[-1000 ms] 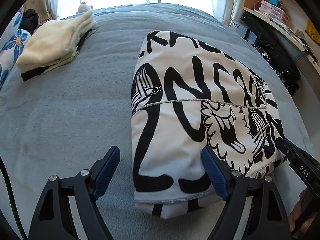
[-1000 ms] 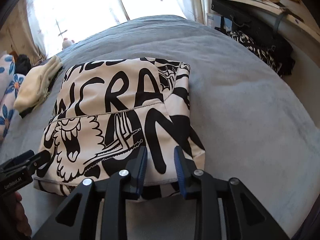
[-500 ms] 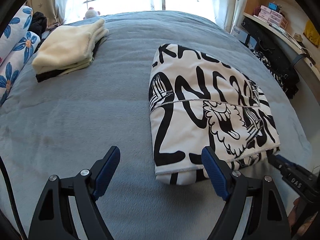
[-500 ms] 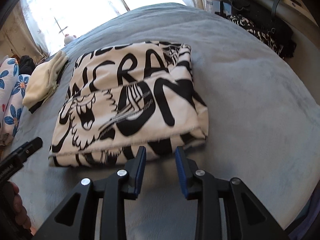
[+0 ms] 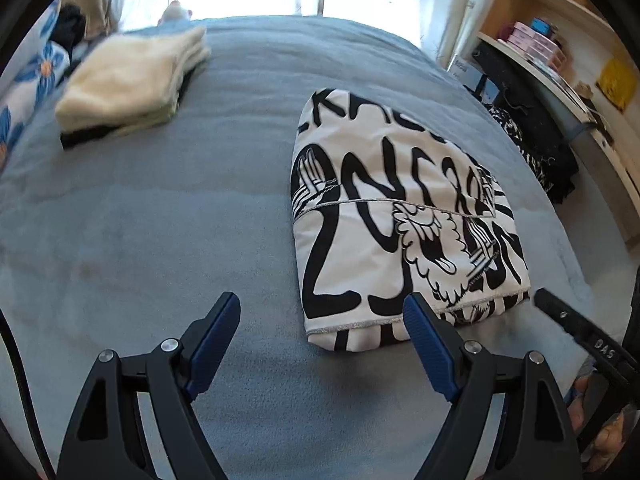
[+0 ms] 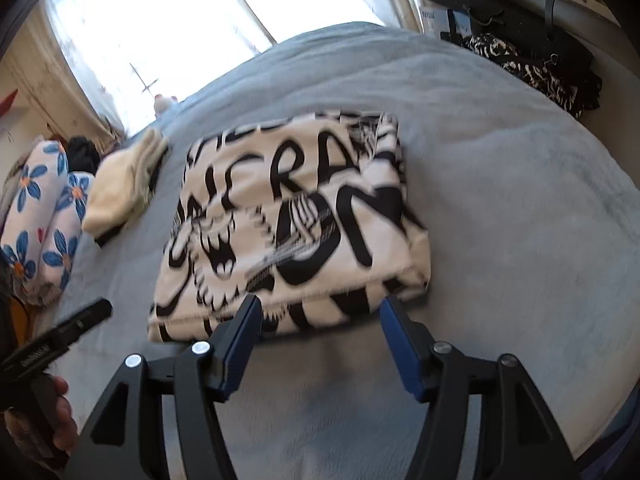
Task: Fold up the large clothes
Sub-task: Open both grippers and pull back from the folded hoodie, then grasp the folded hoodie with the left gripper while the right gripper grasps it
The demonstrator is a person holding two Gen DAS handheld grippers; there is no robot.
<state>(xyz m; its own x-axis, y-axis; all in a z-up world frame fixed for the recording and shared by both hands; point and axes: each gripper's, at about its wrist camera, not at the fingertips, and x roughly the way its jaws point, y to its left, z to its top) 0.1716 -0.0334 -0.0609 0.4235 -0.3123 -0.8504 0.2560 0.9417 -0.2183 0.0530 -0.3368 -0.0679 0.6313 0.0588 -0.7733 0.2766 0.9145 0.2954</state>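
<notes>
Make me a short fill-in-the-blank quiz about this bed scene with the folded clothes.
1. The black and white garment lies folded on the grey ____.
2. The stack of cream clothes lies to the garment's ____ in the left wrist view.
3. Between the fingers of the left tool there is ____.
4. The pillows carry blue ____.

Missing words: bed; left; nothing; flowers

My right fingers (image 5: 592, 344) carry small white letters "DAS". The folded white garment (image 6: 288, 220) on the bed shows big black letters; I read "FRA" and "ON", the rest cut by folds.
</notes>
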